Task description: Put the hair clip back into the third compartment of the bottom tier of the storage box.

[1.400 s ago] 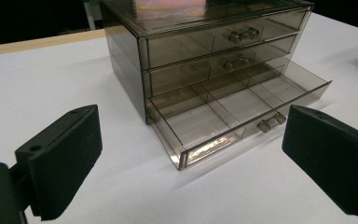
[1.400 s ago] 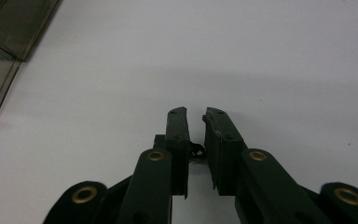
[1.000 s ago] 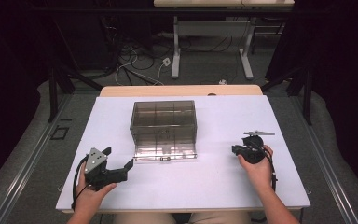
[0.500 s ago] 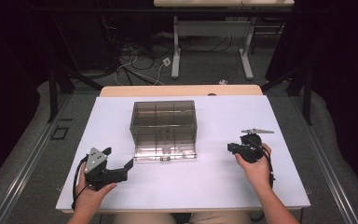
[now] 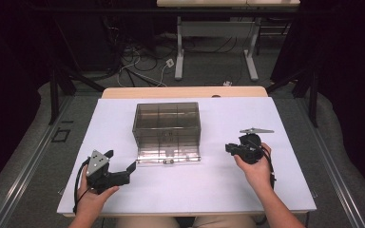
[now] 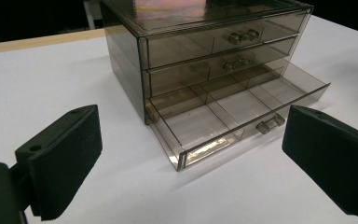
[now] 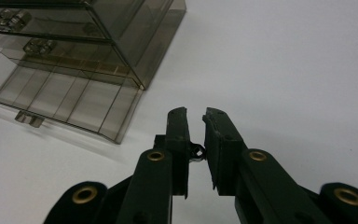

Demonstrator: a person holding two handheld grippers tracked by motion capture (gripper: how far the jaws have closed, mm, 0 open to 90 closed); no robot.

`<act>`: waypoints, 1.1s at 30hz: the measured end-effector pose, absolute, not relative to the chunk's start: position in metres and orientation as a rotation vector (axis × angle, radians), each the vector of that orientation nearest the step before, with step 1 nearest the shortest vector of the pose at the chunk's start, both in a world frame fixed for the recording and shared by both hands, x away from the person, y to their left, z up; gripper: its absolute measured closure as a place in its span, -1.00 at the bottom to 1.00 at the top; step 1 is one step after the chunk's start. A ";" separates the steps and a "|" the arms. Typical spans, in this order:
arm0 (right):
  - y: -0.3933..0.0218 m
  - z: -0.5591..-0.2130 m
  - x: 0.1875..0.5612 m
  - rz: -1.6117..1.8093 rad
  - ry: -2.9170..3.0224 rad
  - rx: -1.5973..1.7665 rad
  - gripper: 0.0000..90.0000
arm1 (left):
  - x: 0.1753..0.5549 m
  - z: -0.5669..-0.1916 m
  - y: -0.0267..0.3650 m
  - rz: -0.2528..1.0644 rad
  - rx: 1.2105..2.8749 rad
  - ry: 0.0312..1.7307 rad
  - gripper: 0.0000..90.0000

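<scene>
A smoky clear three-drawer box [image 5: 166,124] stands mid-table, its bottom drawer [image 5: 169,156] pulled out toward me. In the left gripper view that drawer [image 6: 233,109] has several empty compartments and a small handle [image 6: 269,124]. My left gripper [image 5: 122,160] rests on the table at the front left, its jaws wide open and aimed at the box, with nothing held. My right gripper [image 5: 229,148] hovers to the right of the box, pointing left. In the right gripper view my right gripper [image 7: 196,114] is shut on a small black object [image 7: 196,151] pinched between the pads.
The white tabletop [image 5: 275,190] has bare room in front of and on both sides of the box. A wooden strip [image 5: 185,92] runs along the far edge. Beyond it are table legs and cables on a dark floor.
My right hand has lifted slightly and drifted left toward the box, its jaws staying shut. The left hand and the box have not moved.
</scene>
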State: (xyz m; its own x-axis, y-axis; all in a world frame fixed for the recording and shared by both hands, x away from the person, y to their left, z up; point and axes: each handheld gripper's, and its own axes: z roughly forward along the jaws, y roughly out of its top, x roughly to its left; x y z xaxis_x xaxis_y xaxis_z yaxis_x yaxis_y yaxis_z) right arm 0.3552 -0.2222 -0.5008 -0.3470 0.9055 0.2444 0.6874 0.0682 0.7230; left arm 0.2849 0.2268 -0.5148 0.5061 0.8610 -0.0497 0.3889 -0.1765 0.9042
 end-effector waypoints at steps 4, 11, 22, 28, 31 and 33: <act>-0.216 -0.498 0.356 1.162 2.093 1.588 0.78 | 0.285 -0.515 0.227 0.606 1.775 1.053 -0.90; -0.206 -0.493 0.357 1.179 2.112 1.565 0.78 | 0.285 -0.515 0.227 0.607 1.774 1.052 -0.90; -0.189 -0.487 0.360 1.201 2.137 1.537 0.78 | 0.285 -0.515 0.227 0.605 1.776 1.052 -0.90; -0.180 -0.483 0.362 1.216 2.155 1.500 0.78 | 0.285 -0.515 0.227 0.606 1.777 1.051 -0.90; -0.176 -0.481 0.363 1.216 2.163 1.487 0.78 | 0.285 -0.515 0.227 0.605 1.774 1.050 -0.90; -0.173 -0.481 0.363 1.218 2.172 1.487 0.78 | 0.285 -0.515 0.227 0.605 1.774 1.050 -0.90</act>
State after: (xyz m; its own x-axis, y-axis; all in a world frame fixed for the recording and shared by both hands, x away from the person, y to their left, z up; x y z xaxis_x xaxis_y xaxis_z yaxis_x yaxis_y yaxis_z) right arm 0.3634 -0.1728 -0.4805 -0.4531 0.8571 0.2451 0.6564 0.1347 0.7423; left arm 0.2852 0.2275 -0.5147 0.5081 0.8598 -0.0499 0.3881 -0.1769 0.9045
